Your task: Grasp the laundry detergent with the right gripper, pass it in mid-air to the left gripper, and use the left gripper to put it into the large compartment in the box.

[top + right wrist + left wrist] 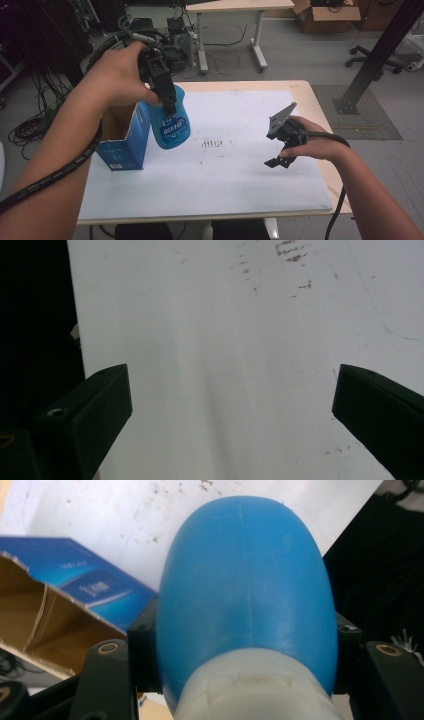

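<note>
A blue bottle (170,124) is held clamped by the left gripper (167,102) beside the open blue carton (122,136); boxing probably follows, needing alignment. The right gripper (280,150) is held agape.

Dim room, soft bluish cast, faint shadows, gripper views blurry close-up

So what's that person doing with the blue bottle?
A person is holding the blue bottle in the left gripper, lifted beside an open blue box at the left of the table. The jaws are clamped on its sides. The right gripper hangs open over the white mat, holding nothing.
</note>
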A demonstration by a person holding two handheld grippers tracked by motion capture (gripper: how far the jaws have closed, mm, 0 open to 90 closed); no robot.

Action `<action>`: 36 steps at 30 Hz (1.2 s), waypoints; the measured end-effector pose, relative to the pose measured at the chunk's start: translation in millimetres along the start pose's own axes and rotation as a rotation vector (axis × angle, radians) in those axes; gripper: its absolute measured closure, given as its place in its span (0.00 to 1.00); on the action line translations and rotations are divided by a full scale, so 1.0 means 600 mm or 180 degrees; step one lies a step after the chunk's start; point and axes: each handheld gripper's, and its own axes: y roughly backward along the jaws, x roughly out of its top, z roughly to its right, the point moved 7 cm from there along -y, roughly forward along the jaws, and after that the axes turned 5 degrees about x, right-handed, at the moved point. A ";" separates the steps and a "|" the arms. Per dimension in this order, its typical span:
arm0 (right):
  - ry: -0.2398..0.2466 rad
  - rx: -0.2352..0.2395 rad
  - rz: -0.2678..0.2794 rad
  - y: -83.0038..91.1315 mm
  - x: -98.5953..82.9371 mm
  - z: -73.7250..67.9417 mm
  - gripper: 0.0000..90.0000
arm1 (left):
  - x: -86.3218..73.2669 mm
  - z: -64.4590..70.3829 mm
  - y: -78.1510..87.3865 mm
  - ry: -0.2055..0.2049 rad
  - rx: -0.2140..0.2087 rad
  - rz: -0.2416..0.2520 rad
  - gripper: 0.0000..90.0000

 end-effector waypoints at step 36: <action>0.0194 0.0349 -0.0594 0.022 0.039 -0.008 0.04 | -0.107 -0.189 0.050 0.2540 0.0293 -0.0161 0.42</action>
